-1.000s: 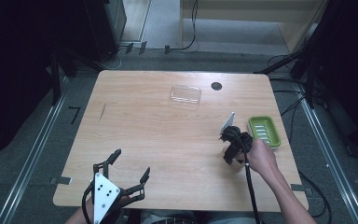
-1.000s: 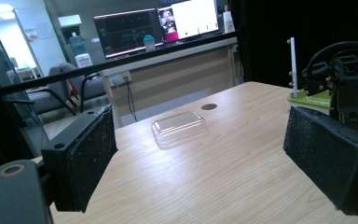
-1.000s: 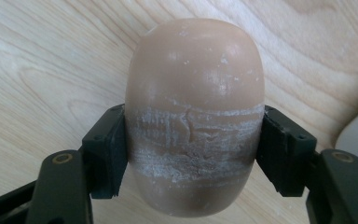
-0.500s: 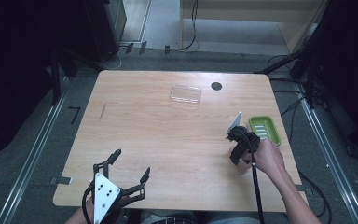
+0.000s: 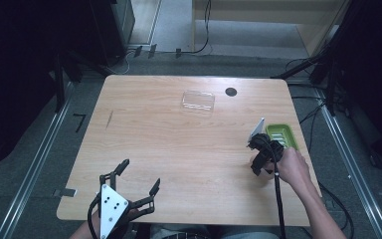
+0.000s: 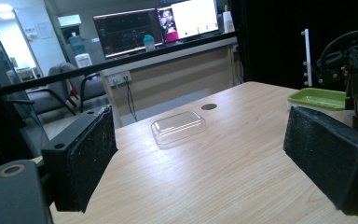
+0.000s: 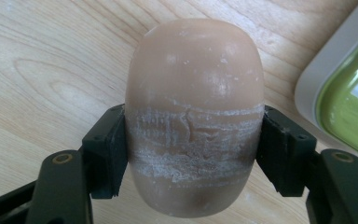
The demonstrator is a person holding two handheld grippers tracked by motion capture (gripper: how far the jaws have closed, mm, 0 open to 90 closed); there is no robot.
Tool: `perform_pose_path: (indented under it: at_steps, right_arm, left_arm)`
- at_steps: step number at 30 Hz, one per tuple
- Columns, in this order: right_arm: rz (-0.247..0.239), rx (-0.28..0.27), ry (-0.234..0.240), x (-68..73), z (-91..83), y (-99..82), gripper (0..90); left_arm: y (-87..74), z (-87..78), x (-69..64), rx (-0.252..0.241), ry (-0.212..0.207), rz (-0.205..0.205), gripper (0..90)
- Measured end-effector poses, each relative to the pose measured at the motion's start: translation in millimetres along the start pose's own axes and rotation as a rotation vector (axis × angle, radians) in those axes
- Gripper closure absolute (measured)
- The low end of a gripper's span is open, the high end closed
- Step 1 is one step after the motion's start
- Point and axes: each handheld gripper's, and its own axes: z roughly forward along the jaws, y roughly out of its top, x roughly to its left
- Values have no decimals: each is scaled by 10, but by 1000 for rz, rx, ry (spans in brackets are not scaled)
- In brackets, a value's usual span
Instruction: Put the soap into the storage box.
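Right hand-held gripper, clenched on the tan soap bar, has edged toward the green soap dish; soap hangs just beside it above the bench. Placement looks next.

No legible text or labels.

One soap bar, one green dish, one clear lid

Looks like an office-type lab: big monitors on a long desk, a water cooler, waiting chairs, cables across the floor.
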Motion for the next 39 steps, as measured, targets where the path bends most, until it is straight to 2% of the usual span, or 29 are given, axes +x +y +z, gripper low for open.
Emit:
perform_pose_path:
  at_steps: [39]
  right_arm:
    - [86,-14,1,-346,-170,-178,335]
  left_arm:
    - [0,2,-1,0,-1,1,99]
